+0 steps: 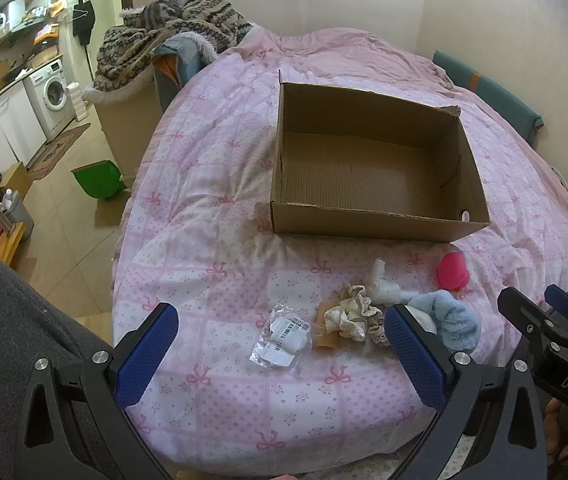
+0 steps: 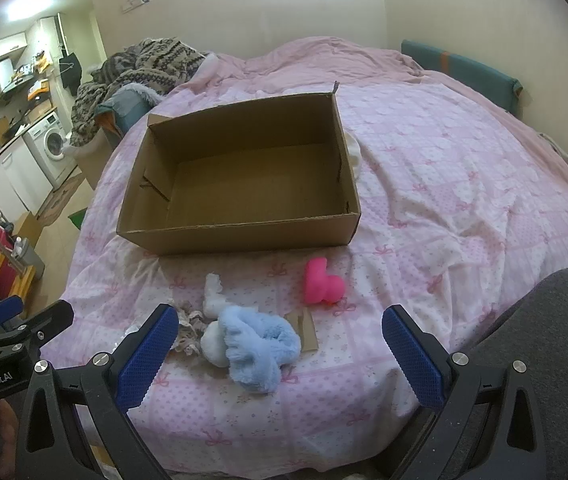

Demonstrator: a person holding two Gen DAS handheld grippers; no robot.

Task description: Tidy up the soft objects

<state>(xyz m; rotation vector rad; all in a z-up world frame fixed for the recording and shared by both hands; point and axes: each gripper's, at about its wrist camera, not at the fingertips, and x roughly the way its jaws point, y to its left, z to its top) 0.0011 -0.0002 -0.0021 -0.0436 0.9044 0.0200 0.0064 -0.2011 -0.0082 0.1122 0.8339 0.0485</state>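
Note:
An empty cardboard box (image 1: 379, 216) (image 2: 236, 236) sits open on the pink bed cover. In front of it lie a fluffy blue sock (image 1: 451, 324) (image 2: 256, 344), a pink soft piece (image 1: 453, 270) (image 2: 319, 284), a white sock (image 1: 383, 280) (image 2: 214, 292), lacy cream scrunchies (image 1: 353, 316) (image 2: 188, 328) and a clear plastic bag (image 1: 282, 338). My left gripper (image 1: 284, 356) is open and empty above the bag. My right gripper (image 2: 280, 356) is open and empty, just before the blue sock.
A brown card piece (image 1: 325, 330) (image 2: 303, 326) lies among the items. A patterned blanket (image 1: 164, 32) is heaped at the bed's far left. A teal cushion (image 1: 487, 92) lines the wall. The floor at left holds a green bin (image 1: 98, 178).

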